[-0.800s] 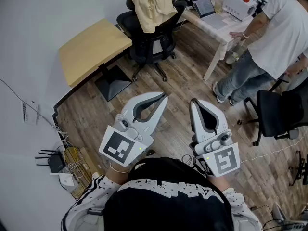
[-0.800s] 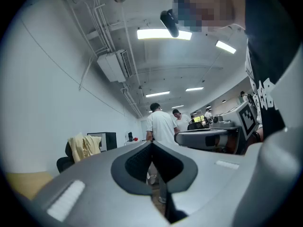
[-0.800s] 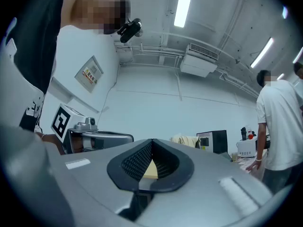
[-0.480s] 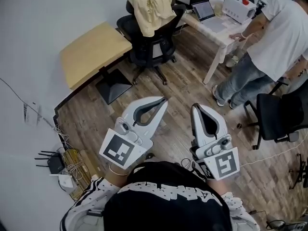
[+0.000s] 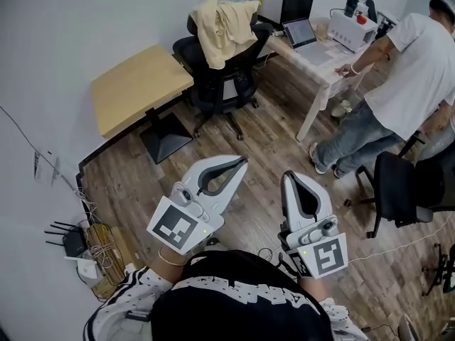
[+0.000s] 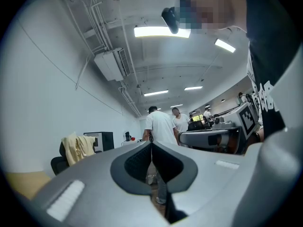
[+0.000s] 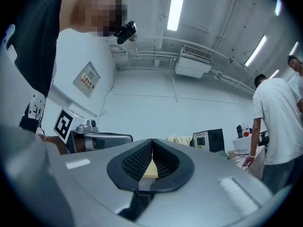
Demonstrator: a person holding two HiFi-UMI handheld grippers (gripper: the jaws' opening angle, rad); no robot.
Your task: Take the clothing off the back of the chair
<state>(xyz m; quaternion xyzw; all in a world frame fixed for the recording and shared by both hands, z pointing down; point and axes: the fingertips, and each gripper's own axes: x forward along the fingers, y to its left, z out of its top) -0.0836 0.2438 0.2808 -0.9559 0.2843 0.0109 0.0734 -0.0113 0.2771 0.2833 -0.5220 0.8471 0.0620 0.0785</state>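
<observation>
Left gripper (image 5: 244,163) and right gripper (image 5: 289,177) closed, empty; the yellow clothing (image 5: 222,21) on the chair (image 5: 226,77) looks soft, light: pinch its bunched top fold.

Pale yellow clothing (image 5: 224,18) drapes over a black office chair (image 5: 222,77) at the far wall, hiding its backrest in the head view. In the left gripper view the left gripper (image 6: 151,144), jaws together, blocks the chair's lower half. In the right gripper view only a strip of the clothing shows above the right gripper (image 7: 152,140). A person in a white T-shirt (image 5: 416,77) at the far right desk (image 5: 320,66) is cut by the picture's right edge, as is a second black chair (image 5: 405,190). Distant figures (image 6: 207,112) are too small to tell apart.
</observation>
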